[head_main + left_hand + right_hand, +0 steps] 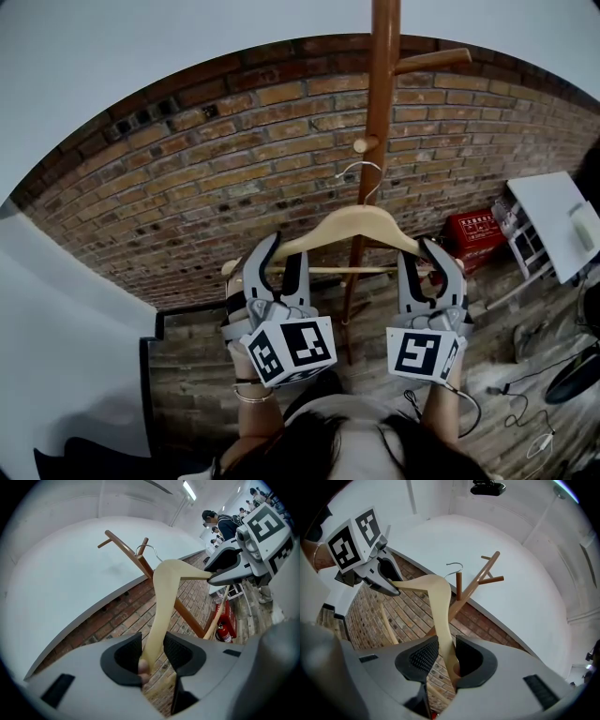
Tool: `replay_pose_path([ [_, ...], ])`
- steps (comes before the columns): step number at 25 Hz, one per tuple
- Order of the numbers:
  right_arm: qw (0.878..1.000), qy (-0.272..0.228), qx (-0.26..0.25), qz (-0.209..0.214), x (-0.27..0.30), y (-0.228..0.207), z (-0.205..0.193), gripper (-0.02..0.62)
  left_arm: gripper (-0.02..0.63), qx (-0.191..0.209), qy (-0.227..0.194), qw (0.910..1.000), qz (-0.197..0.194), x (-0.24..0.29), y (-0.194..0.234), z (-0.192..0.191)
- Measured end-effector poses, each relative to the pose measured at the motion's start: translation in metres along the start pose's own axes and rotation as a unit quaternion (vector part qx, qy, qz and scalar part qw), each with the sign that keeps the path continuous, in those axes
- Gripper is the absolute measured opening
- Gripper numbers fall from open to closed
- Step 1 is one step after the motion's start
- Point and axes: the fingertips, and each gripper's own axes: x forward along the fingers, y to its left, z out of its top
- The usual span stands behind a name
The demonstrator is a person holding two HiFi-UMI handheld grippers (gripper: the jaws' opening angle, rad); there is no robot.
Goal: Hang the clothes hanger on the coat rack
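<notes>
A pale wooden hanger (361,223) with a metal hook (362,174) is held level between both grippers in front of the brown wooden coat rack (380,94). My left gripper (279,259) is shut on the hanger's left arm (164,602). My right gripper (427,262) is shut on its right arm (438,602). The hook sits close beside a short lower peg (366,144), just under its tip; I cannot tell whether they touch. In the right gripper view the hook (454,566) arcs over the peg's top (458,581). A longer peg (433,60) sticks out higher up.
A brick wall (206,178) stands behind the rack. A red fire-extinguisher box (476,230) and a white shelf unit (553,220) are to the right. Cables and a round dark base (574,375) lie on the floor at right. People (220,520) stand far off.
</notes>
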Motion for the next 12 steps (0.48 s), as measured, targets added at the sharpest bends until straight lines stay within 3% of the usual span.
replay_pose_path([
  [6,1.000,0.000,-0.003,-0.003,0.008,-0.006,0.004,0.127,0.146,0.020,-0.008,0.9997,-0.006,0.010,0.004,0.001],
  [12,1.000,0.000,-0.006,-0.008,0.015,-0.011,0.009,0.127,0.146,0.011,-0.012,0.9999,-0.004,0.017,0.012,0.009],
])
